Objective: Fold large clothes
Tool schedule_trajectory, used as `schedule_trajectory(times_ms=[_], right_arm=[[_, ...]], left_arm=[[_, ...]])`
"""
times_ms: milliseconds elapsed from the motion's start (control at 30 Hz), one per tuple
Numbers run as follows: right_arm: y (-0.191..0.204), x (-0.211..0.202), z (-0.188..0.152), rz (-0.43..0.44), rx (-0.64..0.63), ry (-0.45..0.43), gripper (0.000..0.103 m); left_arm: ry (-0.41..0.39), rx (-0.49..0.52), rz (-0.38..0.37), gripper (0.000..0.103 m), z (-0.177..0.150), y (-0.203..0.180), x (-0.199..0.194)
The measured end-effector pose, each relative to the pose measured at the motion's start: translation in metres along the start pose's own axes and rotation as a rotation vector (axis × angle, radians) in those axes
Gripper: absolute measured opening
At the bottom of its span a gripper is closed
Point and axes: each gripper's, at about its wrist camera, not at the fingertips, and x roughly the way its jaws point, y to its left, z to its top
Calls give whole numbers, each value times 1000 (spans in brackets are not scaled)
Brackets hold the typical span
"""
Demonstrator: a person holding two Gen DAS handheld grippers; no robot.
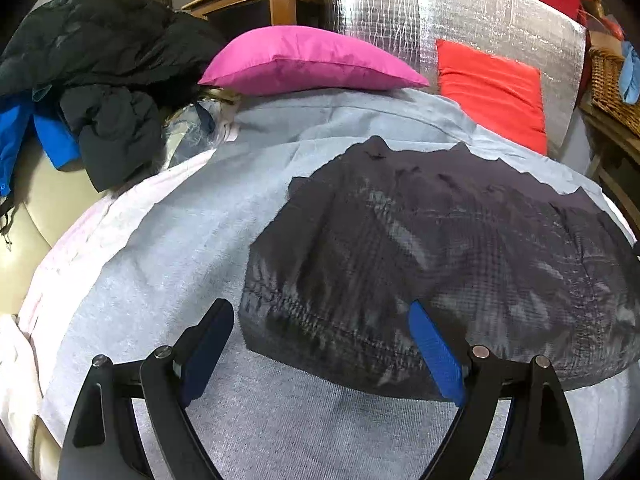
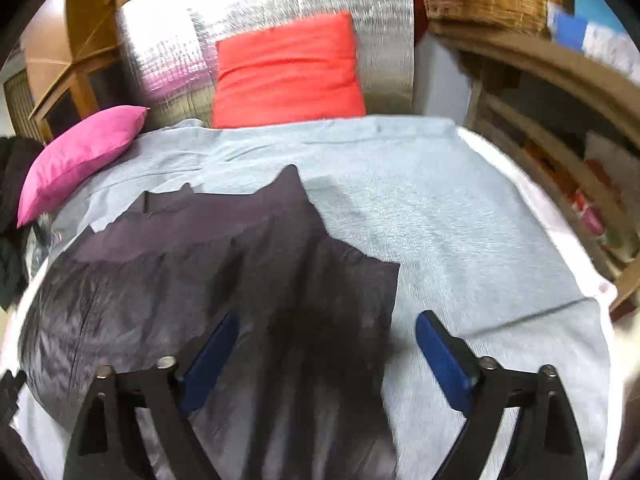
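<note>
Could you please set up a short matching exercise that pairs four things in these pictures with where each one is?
Things:
1. dark garment
2. pink pillow
3. red cushion
4. black coats

Places:
A. leaning on the silver sheet
B. piled left of the pink pillow
C. spread on the grey cover, in front of both open grippers
D. at the far edge of the grey cover, left of the red cushion

Pairs: 1-C, 2-D, 3-A, 4-B
</note>
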Motion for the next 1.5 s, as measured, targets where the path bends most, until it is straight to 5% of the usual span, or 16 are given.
schedule_trajectory(times_ms=[100,167,200,267,367,500,633,700,767,800,933,1067,1133,1200,1300,1500], right_arm=[[-9,18,4,37,-8,75,66],[-5,26,5,83,-24,120,25],[-3,28,6,107,-32,145,13],[2,21,7,91,-65,136,9],[-5,3,5,55,-59,80,8],[-3,31,-14,-6,-76,128,9],[-12,27,-12,50,47,116,15],[-17,17,-7,94,54,106,32],[-16,7,0,112,39,71,71],[-17,2,4,111,39,40,72],[-9,12,25,110,25,44,72],[-3,51,44,78,11,110,70],[0,64,46,96,-7,156,26],[9,64,47,81,-58,175,8],[9,48,52,22,-105,116,7],[0,76,35,26,-33,168,16]], left_arm=[[-1,34,0,90,-2,-7,3],[-11,41,-1,90,-3,-7,3],[-13,39,0,90,-3,-7,2],[-19,24,-3,90,-2,-3,1],[-35,7,-6,90,-1,1,-2],[-48,24,-30,90,4,-5,-8],[-90,61,-61,90,9,-15,-17],[-95,66,-97,90,12,-23,-20],[-101,80,-140,90,14,-39,-22],[-106,92,-156,90,14,-47,-23],[-114,190,-201,90,10,-93,-16],[-11,229,-175,90,1,-115,12],[3,205,-173,90,0,-113,19],[13,194,-171,90,2,-110,21],[18,188,-168,90,5,-110,27],[51,191,-149,91,5,-113,35]])
